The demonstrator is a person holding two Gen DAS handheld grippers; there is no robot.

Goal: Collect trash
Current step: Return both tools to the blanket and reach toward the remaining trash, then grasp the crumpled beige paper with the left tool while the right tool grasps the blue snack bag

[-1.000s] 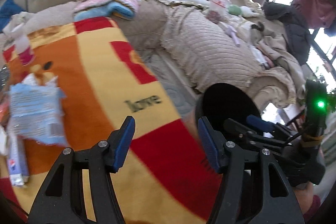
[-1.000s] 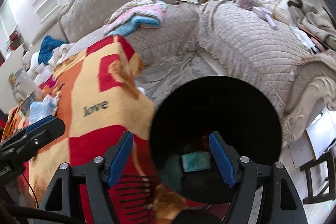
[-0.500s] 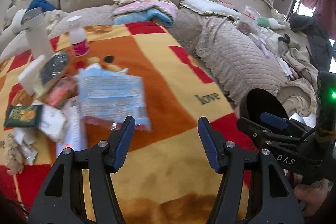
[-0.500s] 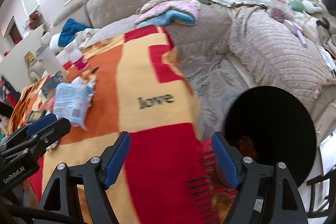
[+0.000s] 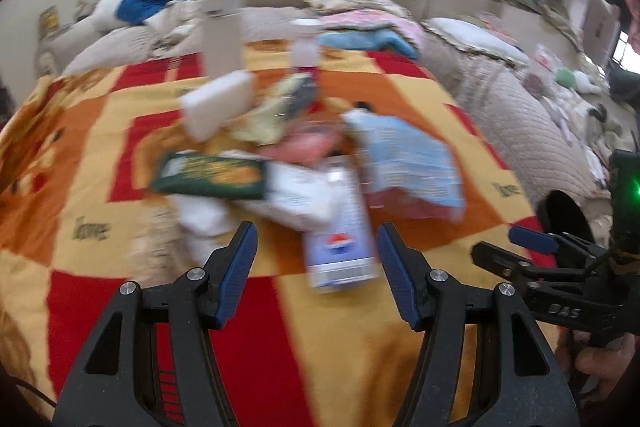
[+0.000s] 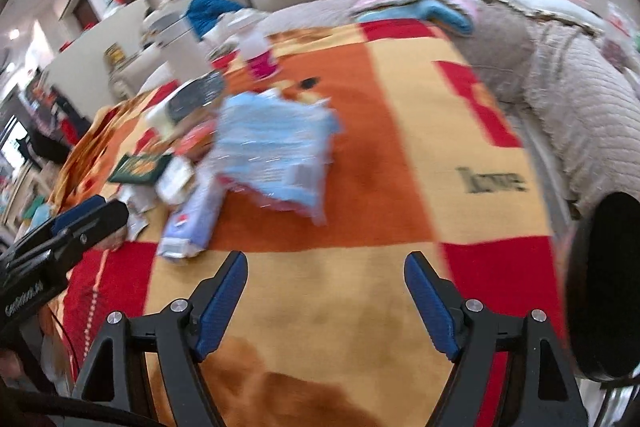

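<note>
With both the left gripper (image 5: 316,273) and right gripper (image 6: 326,301) held open and empty (the right's jaws just widened), the litter pile (image 5: 280,167) is being approached, so a pick, probably the carton (image 5: 340,239), is called for next.

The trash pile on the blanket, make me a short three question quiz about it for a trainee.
1. True or false: the left gripper holds the dark green packet.
2. Which trash lies nearest the left gripper? A) light blue bag B) white and blue Pepsi wrapper C) white block
3. Fill in: the word printed on the blanket is ____.

Key: 1 false, both grippers are open and empty; 2 B; 3 love.
</note>
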